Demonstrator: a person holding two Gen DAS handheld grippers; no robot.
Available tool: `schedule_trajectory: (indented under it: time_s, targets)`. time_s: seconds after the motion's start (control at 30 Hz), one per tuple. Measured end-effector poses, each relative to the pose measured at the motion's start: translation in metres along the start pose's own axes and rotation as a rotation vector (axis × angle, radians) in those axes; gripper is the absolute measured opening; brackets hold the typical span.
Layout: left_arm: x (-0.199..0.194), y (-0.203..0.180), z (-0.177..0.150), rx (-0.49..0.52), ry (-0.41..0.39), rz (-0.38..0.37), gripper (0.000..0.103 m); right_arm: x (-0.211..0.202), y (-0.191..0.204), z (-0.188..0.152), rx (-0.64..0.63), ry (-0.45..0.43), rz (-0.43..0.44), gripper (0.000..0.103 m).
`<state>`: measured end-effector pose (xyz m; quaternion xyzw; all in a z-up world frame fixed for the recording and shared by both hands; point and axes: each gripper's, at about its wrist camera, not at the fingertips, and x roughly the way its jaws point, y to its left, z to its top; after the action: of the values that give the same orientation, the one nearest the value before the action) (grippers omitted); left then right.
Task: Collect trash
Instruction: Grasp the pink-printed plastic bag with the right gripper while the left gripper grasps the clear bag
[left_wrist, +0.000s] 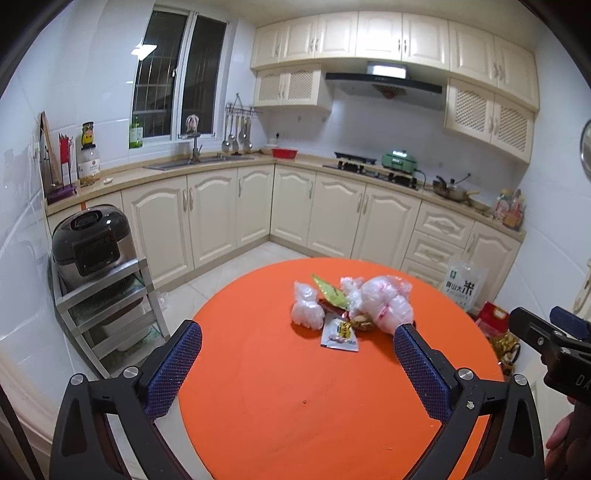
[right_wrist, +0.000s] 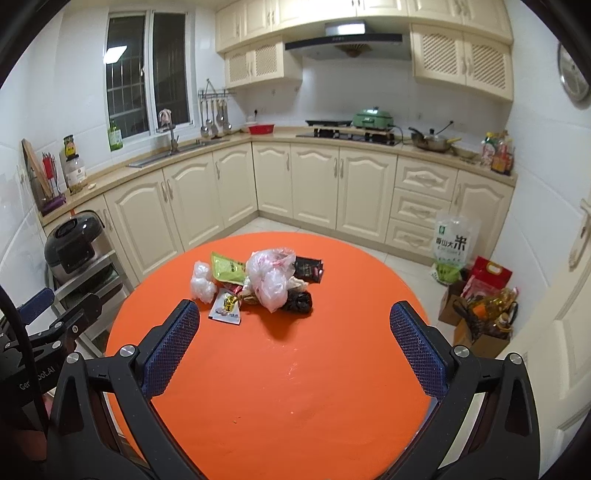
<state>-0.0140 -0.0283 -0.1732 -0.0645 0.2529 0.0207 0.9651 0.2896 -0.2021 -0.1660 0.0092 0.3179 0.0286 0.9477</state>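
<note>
A pile of trash lies on the round orange table (left_wrist: 280, 387) (right_wrist: 295, 387): a large clear plastic bag (left_wrist: 388, 302) (right_wrist: 269, 280), a small white crumpled bag (left_wrist: 306, 306) (right_wrist: 202, 282), a green wrapper (left_wrist: 330, 293) (right_wrist: 227, 267), a white snack packet (left_wrist: 340, 334) (right_wrist: 226, 308) and dark wrappers (right_wrist: 308, 269). My left gripper (left_wrist: 297, 334) is open and empty, above the table short of the pile. My right gripper (right_wrist: 294, 314) is open and empty, also short of the pile.
Cream kitchen cabinets line the back and sides. A rice cooker (left_wrist: 90, 243) (right_wrist: 75, 243) sits on a metal rack at the left. A rice bag (right_wrist: 452, 251) and boxes with oil bottles (right_wrist: 484, 314) stand on the floor at the right.
</note>
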Motion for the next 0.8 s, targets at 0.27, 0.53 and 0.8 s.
schedule_trajectory:
  time_s: [0.27, 0.53, 0.8]
  targets:
    - [0.091, -0.016, 0.066, 0.002, 0.082, 0.015, 0.102, 0.056, -0.006, 0.003, 0.005, 0.083, 0.026, 0.103]
    - [0.194, -0.028, 0.113, 0.000, 0.177, 0.021, 0.102, 0.140, -0.009, 0.010, 0.004, 0.192, 0.064, 0.103]
    - [0.304, -0.044, 0.159, -0.003, 0.271, 0.027, 0.102, 0.207, 0.001, 0.018, -0.010, 0.260, 0.098, 0.103]
